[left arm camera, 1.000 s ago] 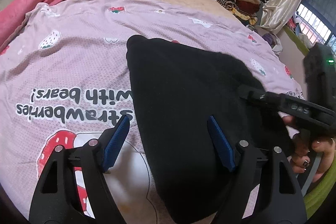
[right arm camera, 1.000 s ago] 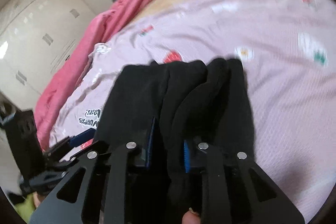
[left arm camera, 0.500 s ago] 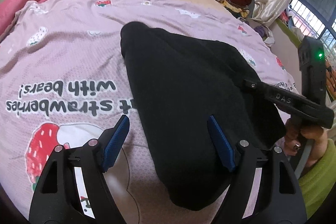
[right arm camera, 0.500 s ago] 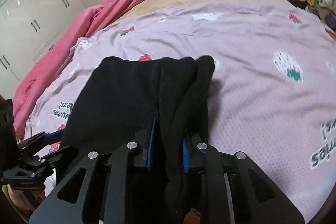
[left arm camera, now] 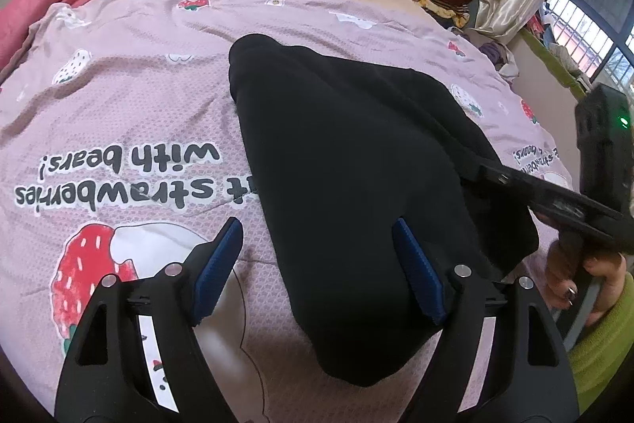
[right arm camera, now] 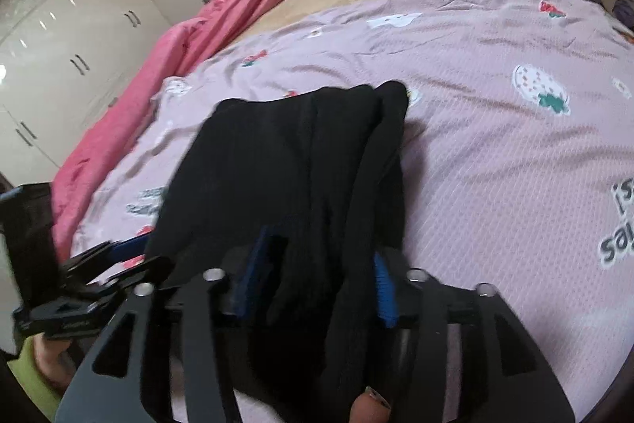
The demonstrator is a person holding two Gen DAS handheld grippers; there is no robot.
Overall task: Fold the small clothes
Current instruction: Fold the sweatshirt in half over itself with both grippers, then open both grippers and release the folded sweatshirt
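**Fold at risk as your right claw lets go**

The black garment [left arm camera: 348,185] lies folded on the pink strawberry bedspread [left arm camera: 119,98], just right of the printed "with bears!" lettering [left arm camera: 119,173], its long side running away from you up the bed. Your right claw [right arm camera: 313,284] is opening, the blue pads spreading off a bunched ridge of the cloth that stands between them. Your left claw [left arm camera: 317,264] hangs wide open and empty above the garment's near left edge, straddling that edge and gripping nothing.

The danger sits at that ridge. The fabric looks thick and fuzzy, so a pad [right arm camera: 384,284] could drag the top layer as you withdraw, peeling the fold open or skewing it toward the lettering. The doubled edge on the side away from the lettering looks rounded rather than flat and may spring apart unless pressed. Lower the left claw carelessly and you could rumple the near edge or pinch bedspread with it.
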